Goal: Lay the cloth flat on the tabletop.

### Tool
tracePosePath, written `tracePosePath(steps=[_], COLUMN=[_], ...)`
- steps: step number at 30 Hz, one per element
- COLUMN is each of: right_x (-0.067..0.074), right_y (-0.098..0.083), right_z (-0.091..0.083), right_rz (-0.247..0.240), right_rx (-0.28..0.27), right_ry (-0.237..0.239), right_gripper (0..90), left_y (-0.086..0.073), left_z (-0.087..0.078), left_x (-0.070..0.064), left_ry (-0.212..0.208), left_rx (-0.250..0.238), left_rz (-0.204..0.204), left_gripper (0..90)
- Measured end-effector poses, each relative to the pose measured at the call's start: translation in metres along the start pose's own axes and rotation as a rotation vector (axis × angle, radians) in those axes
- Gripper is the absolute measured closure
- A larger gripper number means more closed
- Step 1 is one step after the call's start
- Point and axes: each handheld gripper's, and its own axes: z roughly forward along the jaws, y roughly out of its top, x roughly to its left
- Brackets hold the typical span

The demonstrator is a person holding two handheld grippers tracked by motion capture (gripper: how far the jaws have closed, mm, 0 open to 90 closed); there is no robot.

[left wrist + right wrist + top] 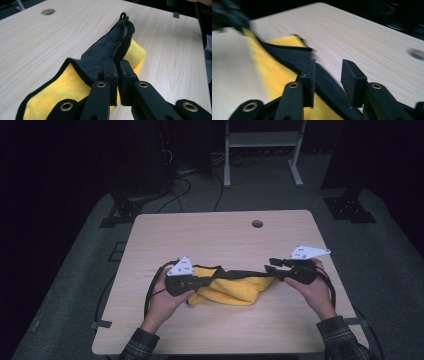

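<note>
Loosely bunched yellow cloth (232, 289), black-edged, pinched by left tool (117, 72); right tool (329, 75) spread.

Dim lab or recording room, grey carpet around the pale wooden table (225, 235), cables (175, 175) and white metal frame (262, 142) behind it

left gripper (118, 75) — fingers (110, 72) clamped on cloth (100, 60) edge | cloth — yellow, black-trimmed, on table (50, 45)
</note>
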Motion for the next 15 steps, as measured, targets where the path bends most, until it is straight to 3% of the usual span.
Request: tracePosePath(steps=[1, 2, 4, 5, 6, 7, 8, 11, 15], right_x=[0.000, -0.017, -0.034, -0.034, -0.047, -0.047, -0.058, -0.064, -0.064], right_y=[0.000, -0.009, -0.019, -0.019, -0.030, -0.030, -0.039, -0.048, -0.053], right_z=[0.000, -0.004, -0.008, -0.008, -0.010, -0.010, -0.009, -0.006, 0.001], right_rz=[0.000, 0.029, 0.063, 0.063, 0.096, 0.096, 0.119, 0.149, 0.132], right_rx=[0.000, 0.013, 0.029, 0.029, 0.048, 0.048, 0.082, 0.103, 0.139], right_ry=[0.000, -0.043, -0.075, -0.075, -0.099, -0.099, -0.114, -0.114, -0.106], right_gripper=[60.8, 57.4, 54.7, 54.7, 52.7, 52.7, 51.0, 51.1, 49.8], left_y=[-0.002, -0.006, -0.010, -0.010, -0.011, -0.011, -0.013, -0.015, -0.018], left_z=[-0.001, -0.001, -0.001, -0.001, -0.001, -0.001, -0.001, -0.003, -0.007], left_x=[0.002, 0.005, 0.008, 0.008, 0.010, 0.010, 0.012, 0.016, 0.022], left_ry=[0.005, 0.008, 0.011, 0.011, 0.014, 0.014, 0.017, 0.035, 0.047], left_rx=[0.003, 0.008, 0.016, 0.016, 0.020, 0.020, 0.021, 0.020, 0.016], left_rz=[-0.007, -0.017, -0.028, -0.028, -0.036, -0.036, -0.040, -0.055, -0.068], left_gripper=[86.5, 86.5, 86.5, 86.5, 86.5, 86.5, 86.5, 86.5, 86.5])
